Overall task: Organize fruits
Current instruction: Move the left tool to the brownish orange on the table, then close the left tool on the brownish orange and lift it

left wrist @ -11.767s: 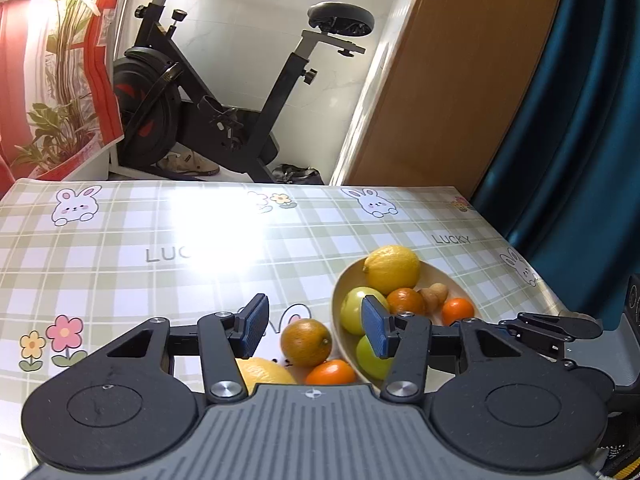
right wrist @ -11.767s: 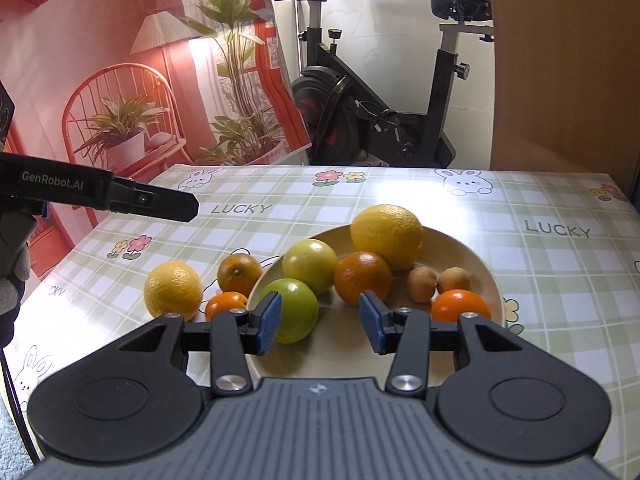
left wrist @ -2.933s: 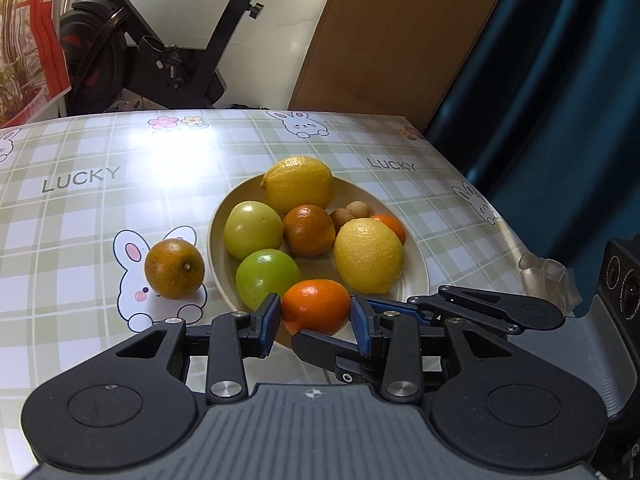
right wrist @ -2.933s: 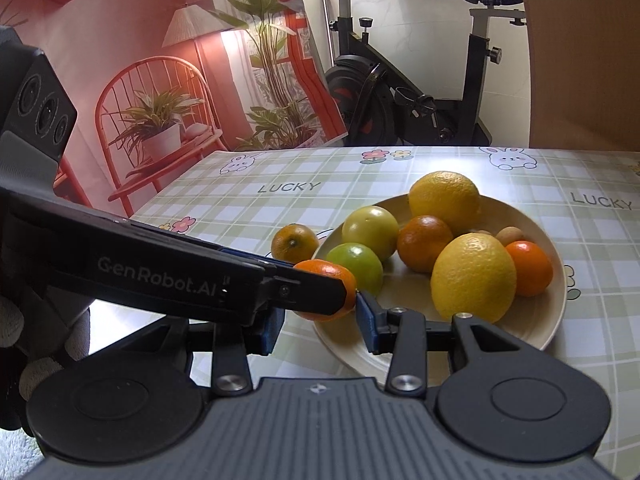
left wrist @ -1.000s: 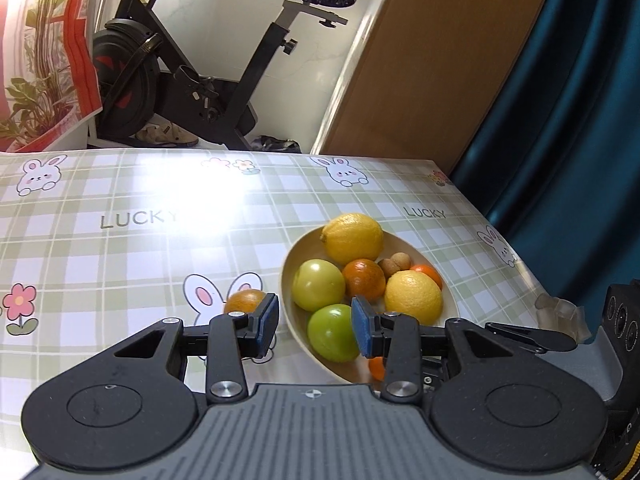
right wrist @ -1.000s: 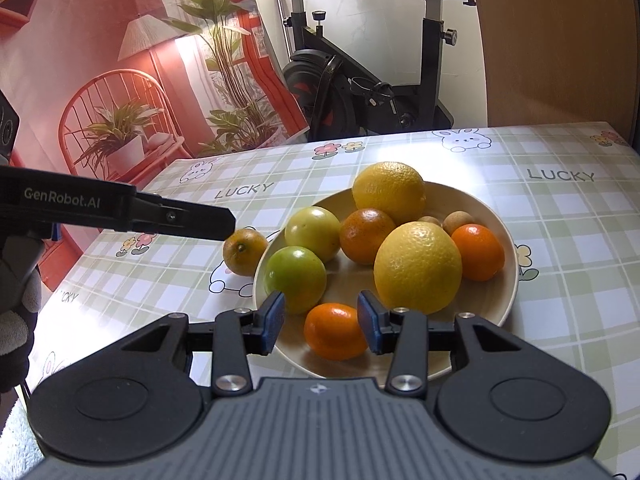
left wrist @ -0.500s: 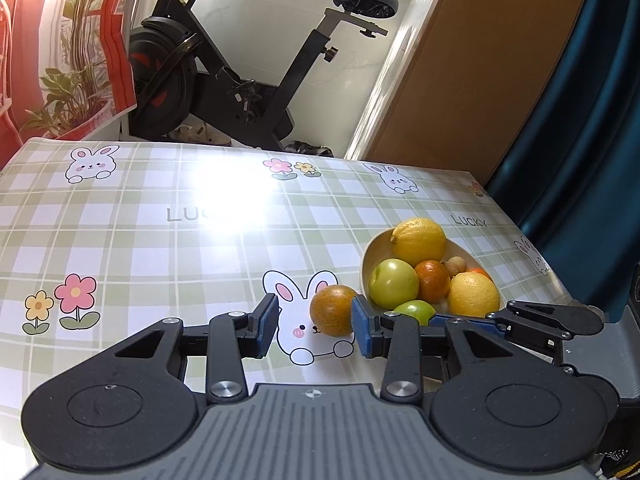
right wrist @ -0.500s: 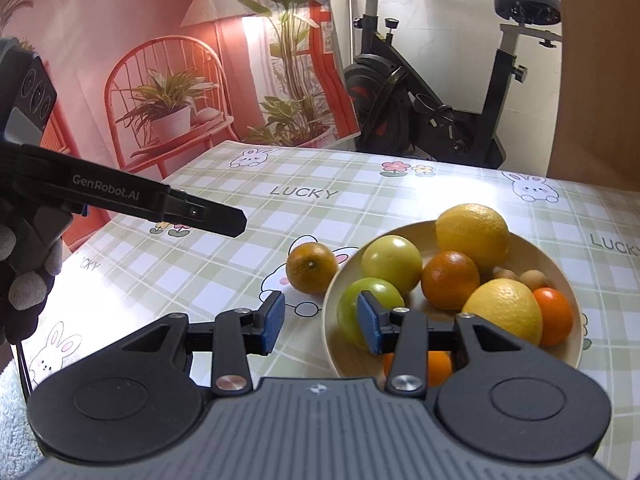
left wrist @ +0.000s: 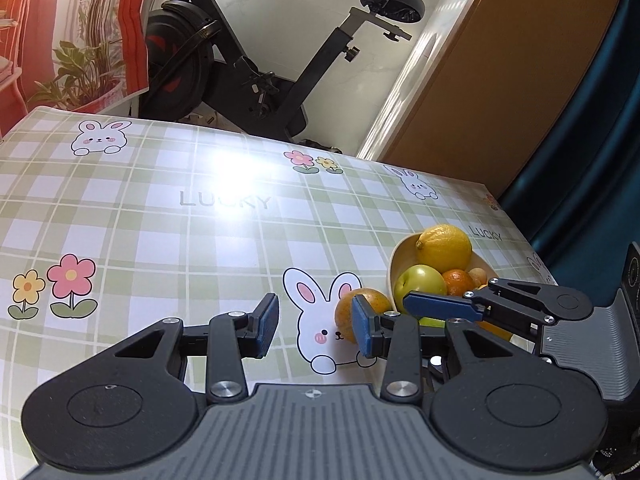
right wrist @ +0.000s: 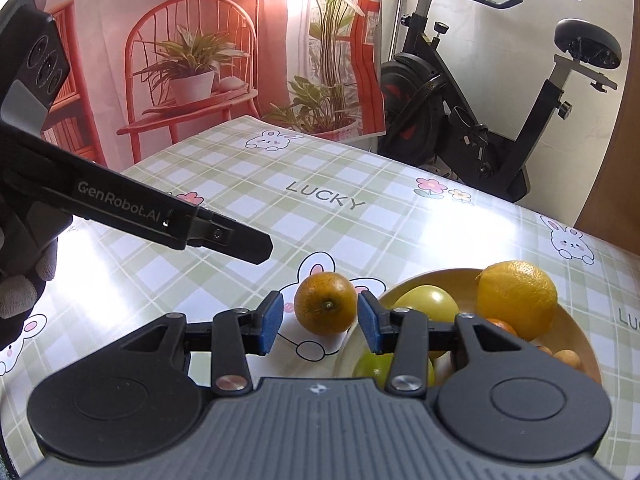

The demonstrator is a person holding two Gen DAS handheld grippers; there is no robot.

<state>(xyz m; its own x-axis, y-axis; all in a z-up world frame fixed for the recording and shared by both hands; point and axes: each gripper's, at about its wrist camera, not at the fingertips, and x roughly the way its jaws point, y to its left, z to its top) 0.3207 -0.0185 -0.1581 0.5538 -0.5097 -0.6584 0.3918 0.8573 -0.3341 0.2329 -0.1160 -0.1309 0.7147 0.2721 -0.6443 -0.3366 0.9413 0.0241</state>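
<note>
A loose orange (right wrist: pixel 326 308) lies on the checked tablecloth, on a printed rabbit, just left of the tan bowl (right wrist: pixel 420 280). My right gripper (right wrist: pixel 319 322) is open, its blue pads flanking the orange without pressing it. The bowl holds a lemon (right wrist: pixel 518 300), a yellow-green apple (right wrist: pixel 428 302), a green apple (right wrist: pixel 372 364) and smaller fruits. In the left wrist view, my left gripper (left wrist: pixel 314 326) is open and empty over the rabbit print, with the orange (left wrist: pixel 360 308) partly behind its right finger. The bowl (left wrist: pixel 394 264) sits further right.
The left gripper's finger (right wrist: pixel 224 236) reaches in from the left above the cloth, held by a gloved hand (right wrist: pixel 20 272). The right gripper's finger (left wrist: pixel 440 306) crosses in front of the bowl. An exercise bike (left wrist: pixel 248 72) stands beyond the table's far edge.
Both grippers have swung left, away from the bowl. The loose orange now sits between the right gripper's pads, and the bowl has slid to the right in both views. The pads' spacing is unchanged.
</note>
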